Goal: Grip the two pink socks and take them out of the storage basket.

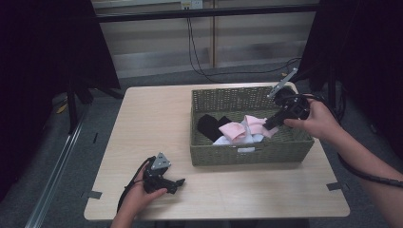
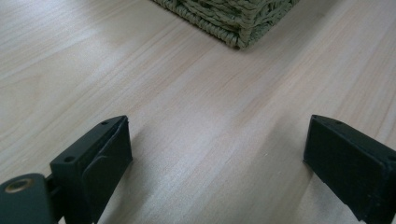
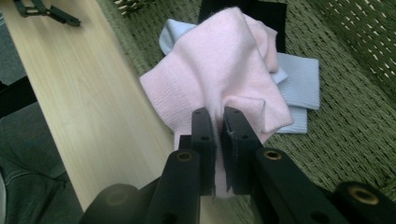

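Work in hand: pulling a pink sock (image 3: 224, 70) out of the basket (image 1: 247, 154) w/ the right tongs (image 3: 218, 122).
Right tongs: clenched on the pink sock; both pads pinch a fold near its edge, cloth bunched between them.
Sock position: inside the basket, right-hand part, lying over pale blue socks (image 3: 299, 84); black sock (image 1: 211, 126) further left in the basket. Second pink piece (image 1: 233, 130) next to it in the high view, can't tell if it's a separate sock.
Key relation: sock hangs away from the tongs toward the basket's middle, long axis running roughly from the grip out toward the black sock. Front wall of the basket sits between sock and bare desk (image 1: 157, 123), so my guess is it needs to go up before it goes across.
Left tongs (image 1: 177, 182): released, jaws wide, nothing between them; resting low on the desk near the front-left corner of the basket, well apart from the sock.
Nearer hand: right, by far.
Risk (judgement): thin pinch on a fold, could slip or drag the blue socks along.
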A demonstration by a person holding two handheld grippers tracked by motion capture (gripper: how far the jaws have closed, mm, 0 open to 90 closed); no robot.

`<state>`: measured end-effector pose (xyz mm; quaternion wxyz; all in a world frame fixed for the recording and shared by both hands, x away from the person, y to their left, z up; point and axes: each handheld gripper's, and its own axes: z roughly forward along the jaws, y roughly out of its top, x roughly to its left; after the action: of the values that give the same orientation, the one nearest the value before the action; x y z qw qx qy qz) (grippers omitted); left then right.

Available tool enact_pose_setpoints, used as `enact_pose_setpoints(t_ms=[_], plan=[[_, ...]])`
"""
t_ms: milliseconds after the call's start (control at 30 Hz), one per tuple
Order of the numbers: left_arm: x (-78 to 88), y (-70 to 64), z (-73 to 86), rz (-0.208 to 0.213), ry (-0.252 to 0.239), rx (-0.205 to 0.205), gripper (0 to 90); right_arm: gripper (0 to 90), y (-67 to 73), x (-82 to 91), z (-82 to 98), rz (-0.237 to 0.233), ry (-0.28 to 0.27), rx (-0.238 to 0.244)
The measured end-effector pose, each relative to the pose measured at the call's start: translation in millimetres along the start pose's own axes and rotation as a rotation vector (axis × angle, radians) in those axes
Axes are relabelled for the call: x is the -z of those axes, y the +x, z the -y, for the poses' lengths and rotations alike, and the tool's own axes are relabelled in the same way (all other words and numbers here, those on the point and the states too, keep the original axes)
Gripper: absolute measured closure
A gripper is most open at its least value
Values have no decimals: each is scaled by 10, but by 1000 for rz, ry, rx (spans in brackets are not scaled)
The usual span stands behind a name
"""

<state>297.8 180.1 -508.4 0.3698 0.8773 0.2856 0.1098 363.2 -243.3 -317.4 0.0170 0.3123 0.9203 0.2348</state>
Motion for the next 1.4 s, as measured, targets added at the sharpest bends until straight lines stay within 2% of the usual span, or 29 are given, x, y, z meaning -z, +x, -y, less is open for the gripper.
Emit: enact_pose_setpoints(t_ms=[333, 367, 600, 800, 1100, 1333, 1400], plan=[[-3, -3, 2, 2, -3, 4, 71, 838, 185, 112, 31, -31, -24, 49], [-3, -2, 2, 1, -3, 3, 71, 838, 222, 122, 41, -36, -35, 67], [-4, -5, 3, 3, -3, 7, 71, 836, 358, 105, 71, -59, -36, 96], [-2, -3, 3, 1, -1, 4, 71, 834, 485, 24, 103, -86, -42, 122], [2, 2, 2, 2, 4, -4, 71, 830, 658, -193, 194, -128, -4, 157], [-2, -3, 3, 2, -1, 3, 71, 830, 689, -314, 250, -132, -5, 158], [1, 1, 2, 3, 4, -3, 71, 829, 689, -387, 282, -141, 8, 155]])
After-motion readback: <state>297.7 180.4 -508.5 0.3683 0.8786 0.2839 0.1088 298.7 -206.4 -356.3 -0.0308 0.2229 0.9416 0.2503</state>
